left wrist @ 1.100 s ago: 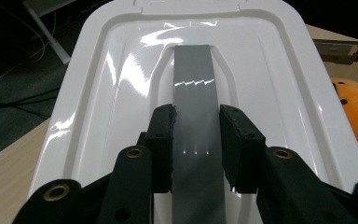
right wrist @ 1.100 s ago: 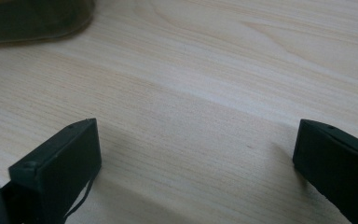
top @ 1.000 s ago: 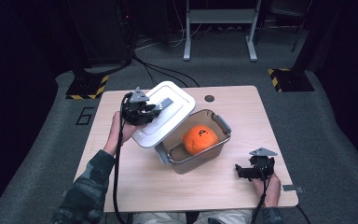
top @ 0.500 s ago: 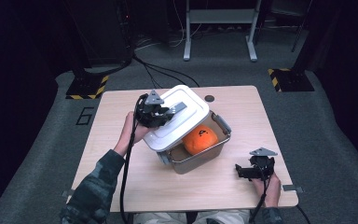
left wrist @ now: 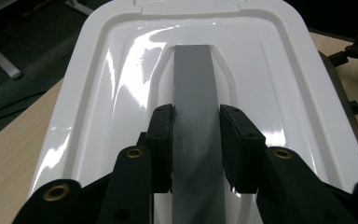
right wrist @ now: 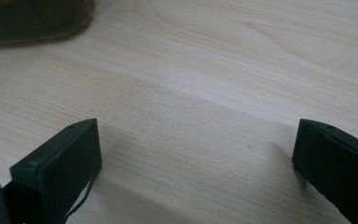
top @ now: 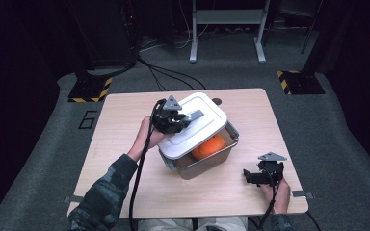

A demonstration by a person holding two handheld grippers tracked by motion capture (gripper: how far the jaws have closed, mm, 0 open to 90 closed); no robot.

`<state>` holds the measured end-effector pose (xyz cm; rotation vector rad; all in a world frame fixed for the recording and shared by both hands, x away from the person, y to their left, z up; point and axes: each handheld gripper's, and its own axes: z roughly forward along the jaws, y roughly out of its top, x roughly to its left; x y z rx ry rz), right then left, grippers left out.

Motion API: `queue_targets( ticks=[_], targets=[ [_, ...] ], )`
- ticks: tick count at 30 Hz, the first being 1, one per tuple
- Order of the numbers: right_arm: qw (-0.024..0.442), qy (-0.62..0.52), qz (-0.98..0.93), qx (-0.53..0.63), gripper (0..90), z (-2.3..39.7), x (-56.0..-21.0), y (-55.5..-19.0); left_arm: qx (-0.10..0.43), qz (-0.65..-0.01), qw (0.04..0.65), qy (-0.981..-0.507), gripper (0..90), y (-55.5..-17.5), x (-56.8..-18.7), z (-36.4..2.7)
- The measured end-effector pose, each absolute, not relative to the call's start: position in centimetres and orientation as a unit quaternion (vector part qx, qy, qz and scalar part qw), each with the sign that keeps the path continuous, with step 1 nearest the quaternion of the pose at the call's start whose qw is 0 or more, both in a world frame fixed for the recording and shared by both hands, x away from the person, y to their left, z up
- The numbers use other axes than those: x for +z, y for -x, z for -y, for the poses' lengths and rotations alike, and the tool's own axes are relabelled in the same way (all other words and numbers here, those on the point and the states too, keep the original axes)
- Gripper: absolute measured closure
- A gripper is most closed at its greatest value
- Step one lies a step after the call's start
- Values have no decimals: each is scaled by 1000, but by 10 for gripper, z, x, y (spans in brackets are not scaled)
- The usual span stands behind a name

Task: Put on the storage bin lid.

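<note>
item: left gripper (top: 185, 119) — seen from the high view over the near-left part of the table, held in the person's left hand (top: 147, 137); its two black jaws pinch the grey handle strip (left wrist: 196, 116) that runs down the middle of the white lid (top: 200, 125). in the left gripper view the pads (left wrist: 163, 147) press on either side of that strip.

item: white lid — glossy, rounded corners, raised rim; held tilted over the metal container (top: 207, 161), covering its far-left part, the near-right side of the opening uncovered.

item: metal container — rectangular tin, near the table's centre, set at an angle to the table edges; a side latch shows at its near-left corner.

item: orange fruit (top: 209, 147) — inside the container, visible in the gap under the lid's raised edge.

item: right gripper (top: 265, 174) — near the table's near-right corner, held in the person's right hand (top: 277, 192), well apart from the container; in the right gripper view its jaws stand spread wide with bare wood between them, gripping nothing.

item: table (top: 125, 125) — light wood top, grey carpet around it.

item: small dark round disc (top: 217, 101) — on the table just beyond the lid's far edge; kind cannot be told.
</note>
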<state>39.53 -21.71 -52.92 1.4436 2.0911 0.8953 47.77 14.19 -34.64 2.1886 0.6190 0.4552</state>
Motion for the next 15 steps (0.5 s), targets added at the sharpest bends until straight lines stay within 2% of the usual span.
queue_targets(
  ticks=[15],
  targets=[
    [222, -524, -756, 324, 4, 217, -529, -395, 149, -223, 382, -885, 665, -474, -369, -114]
  ],
)
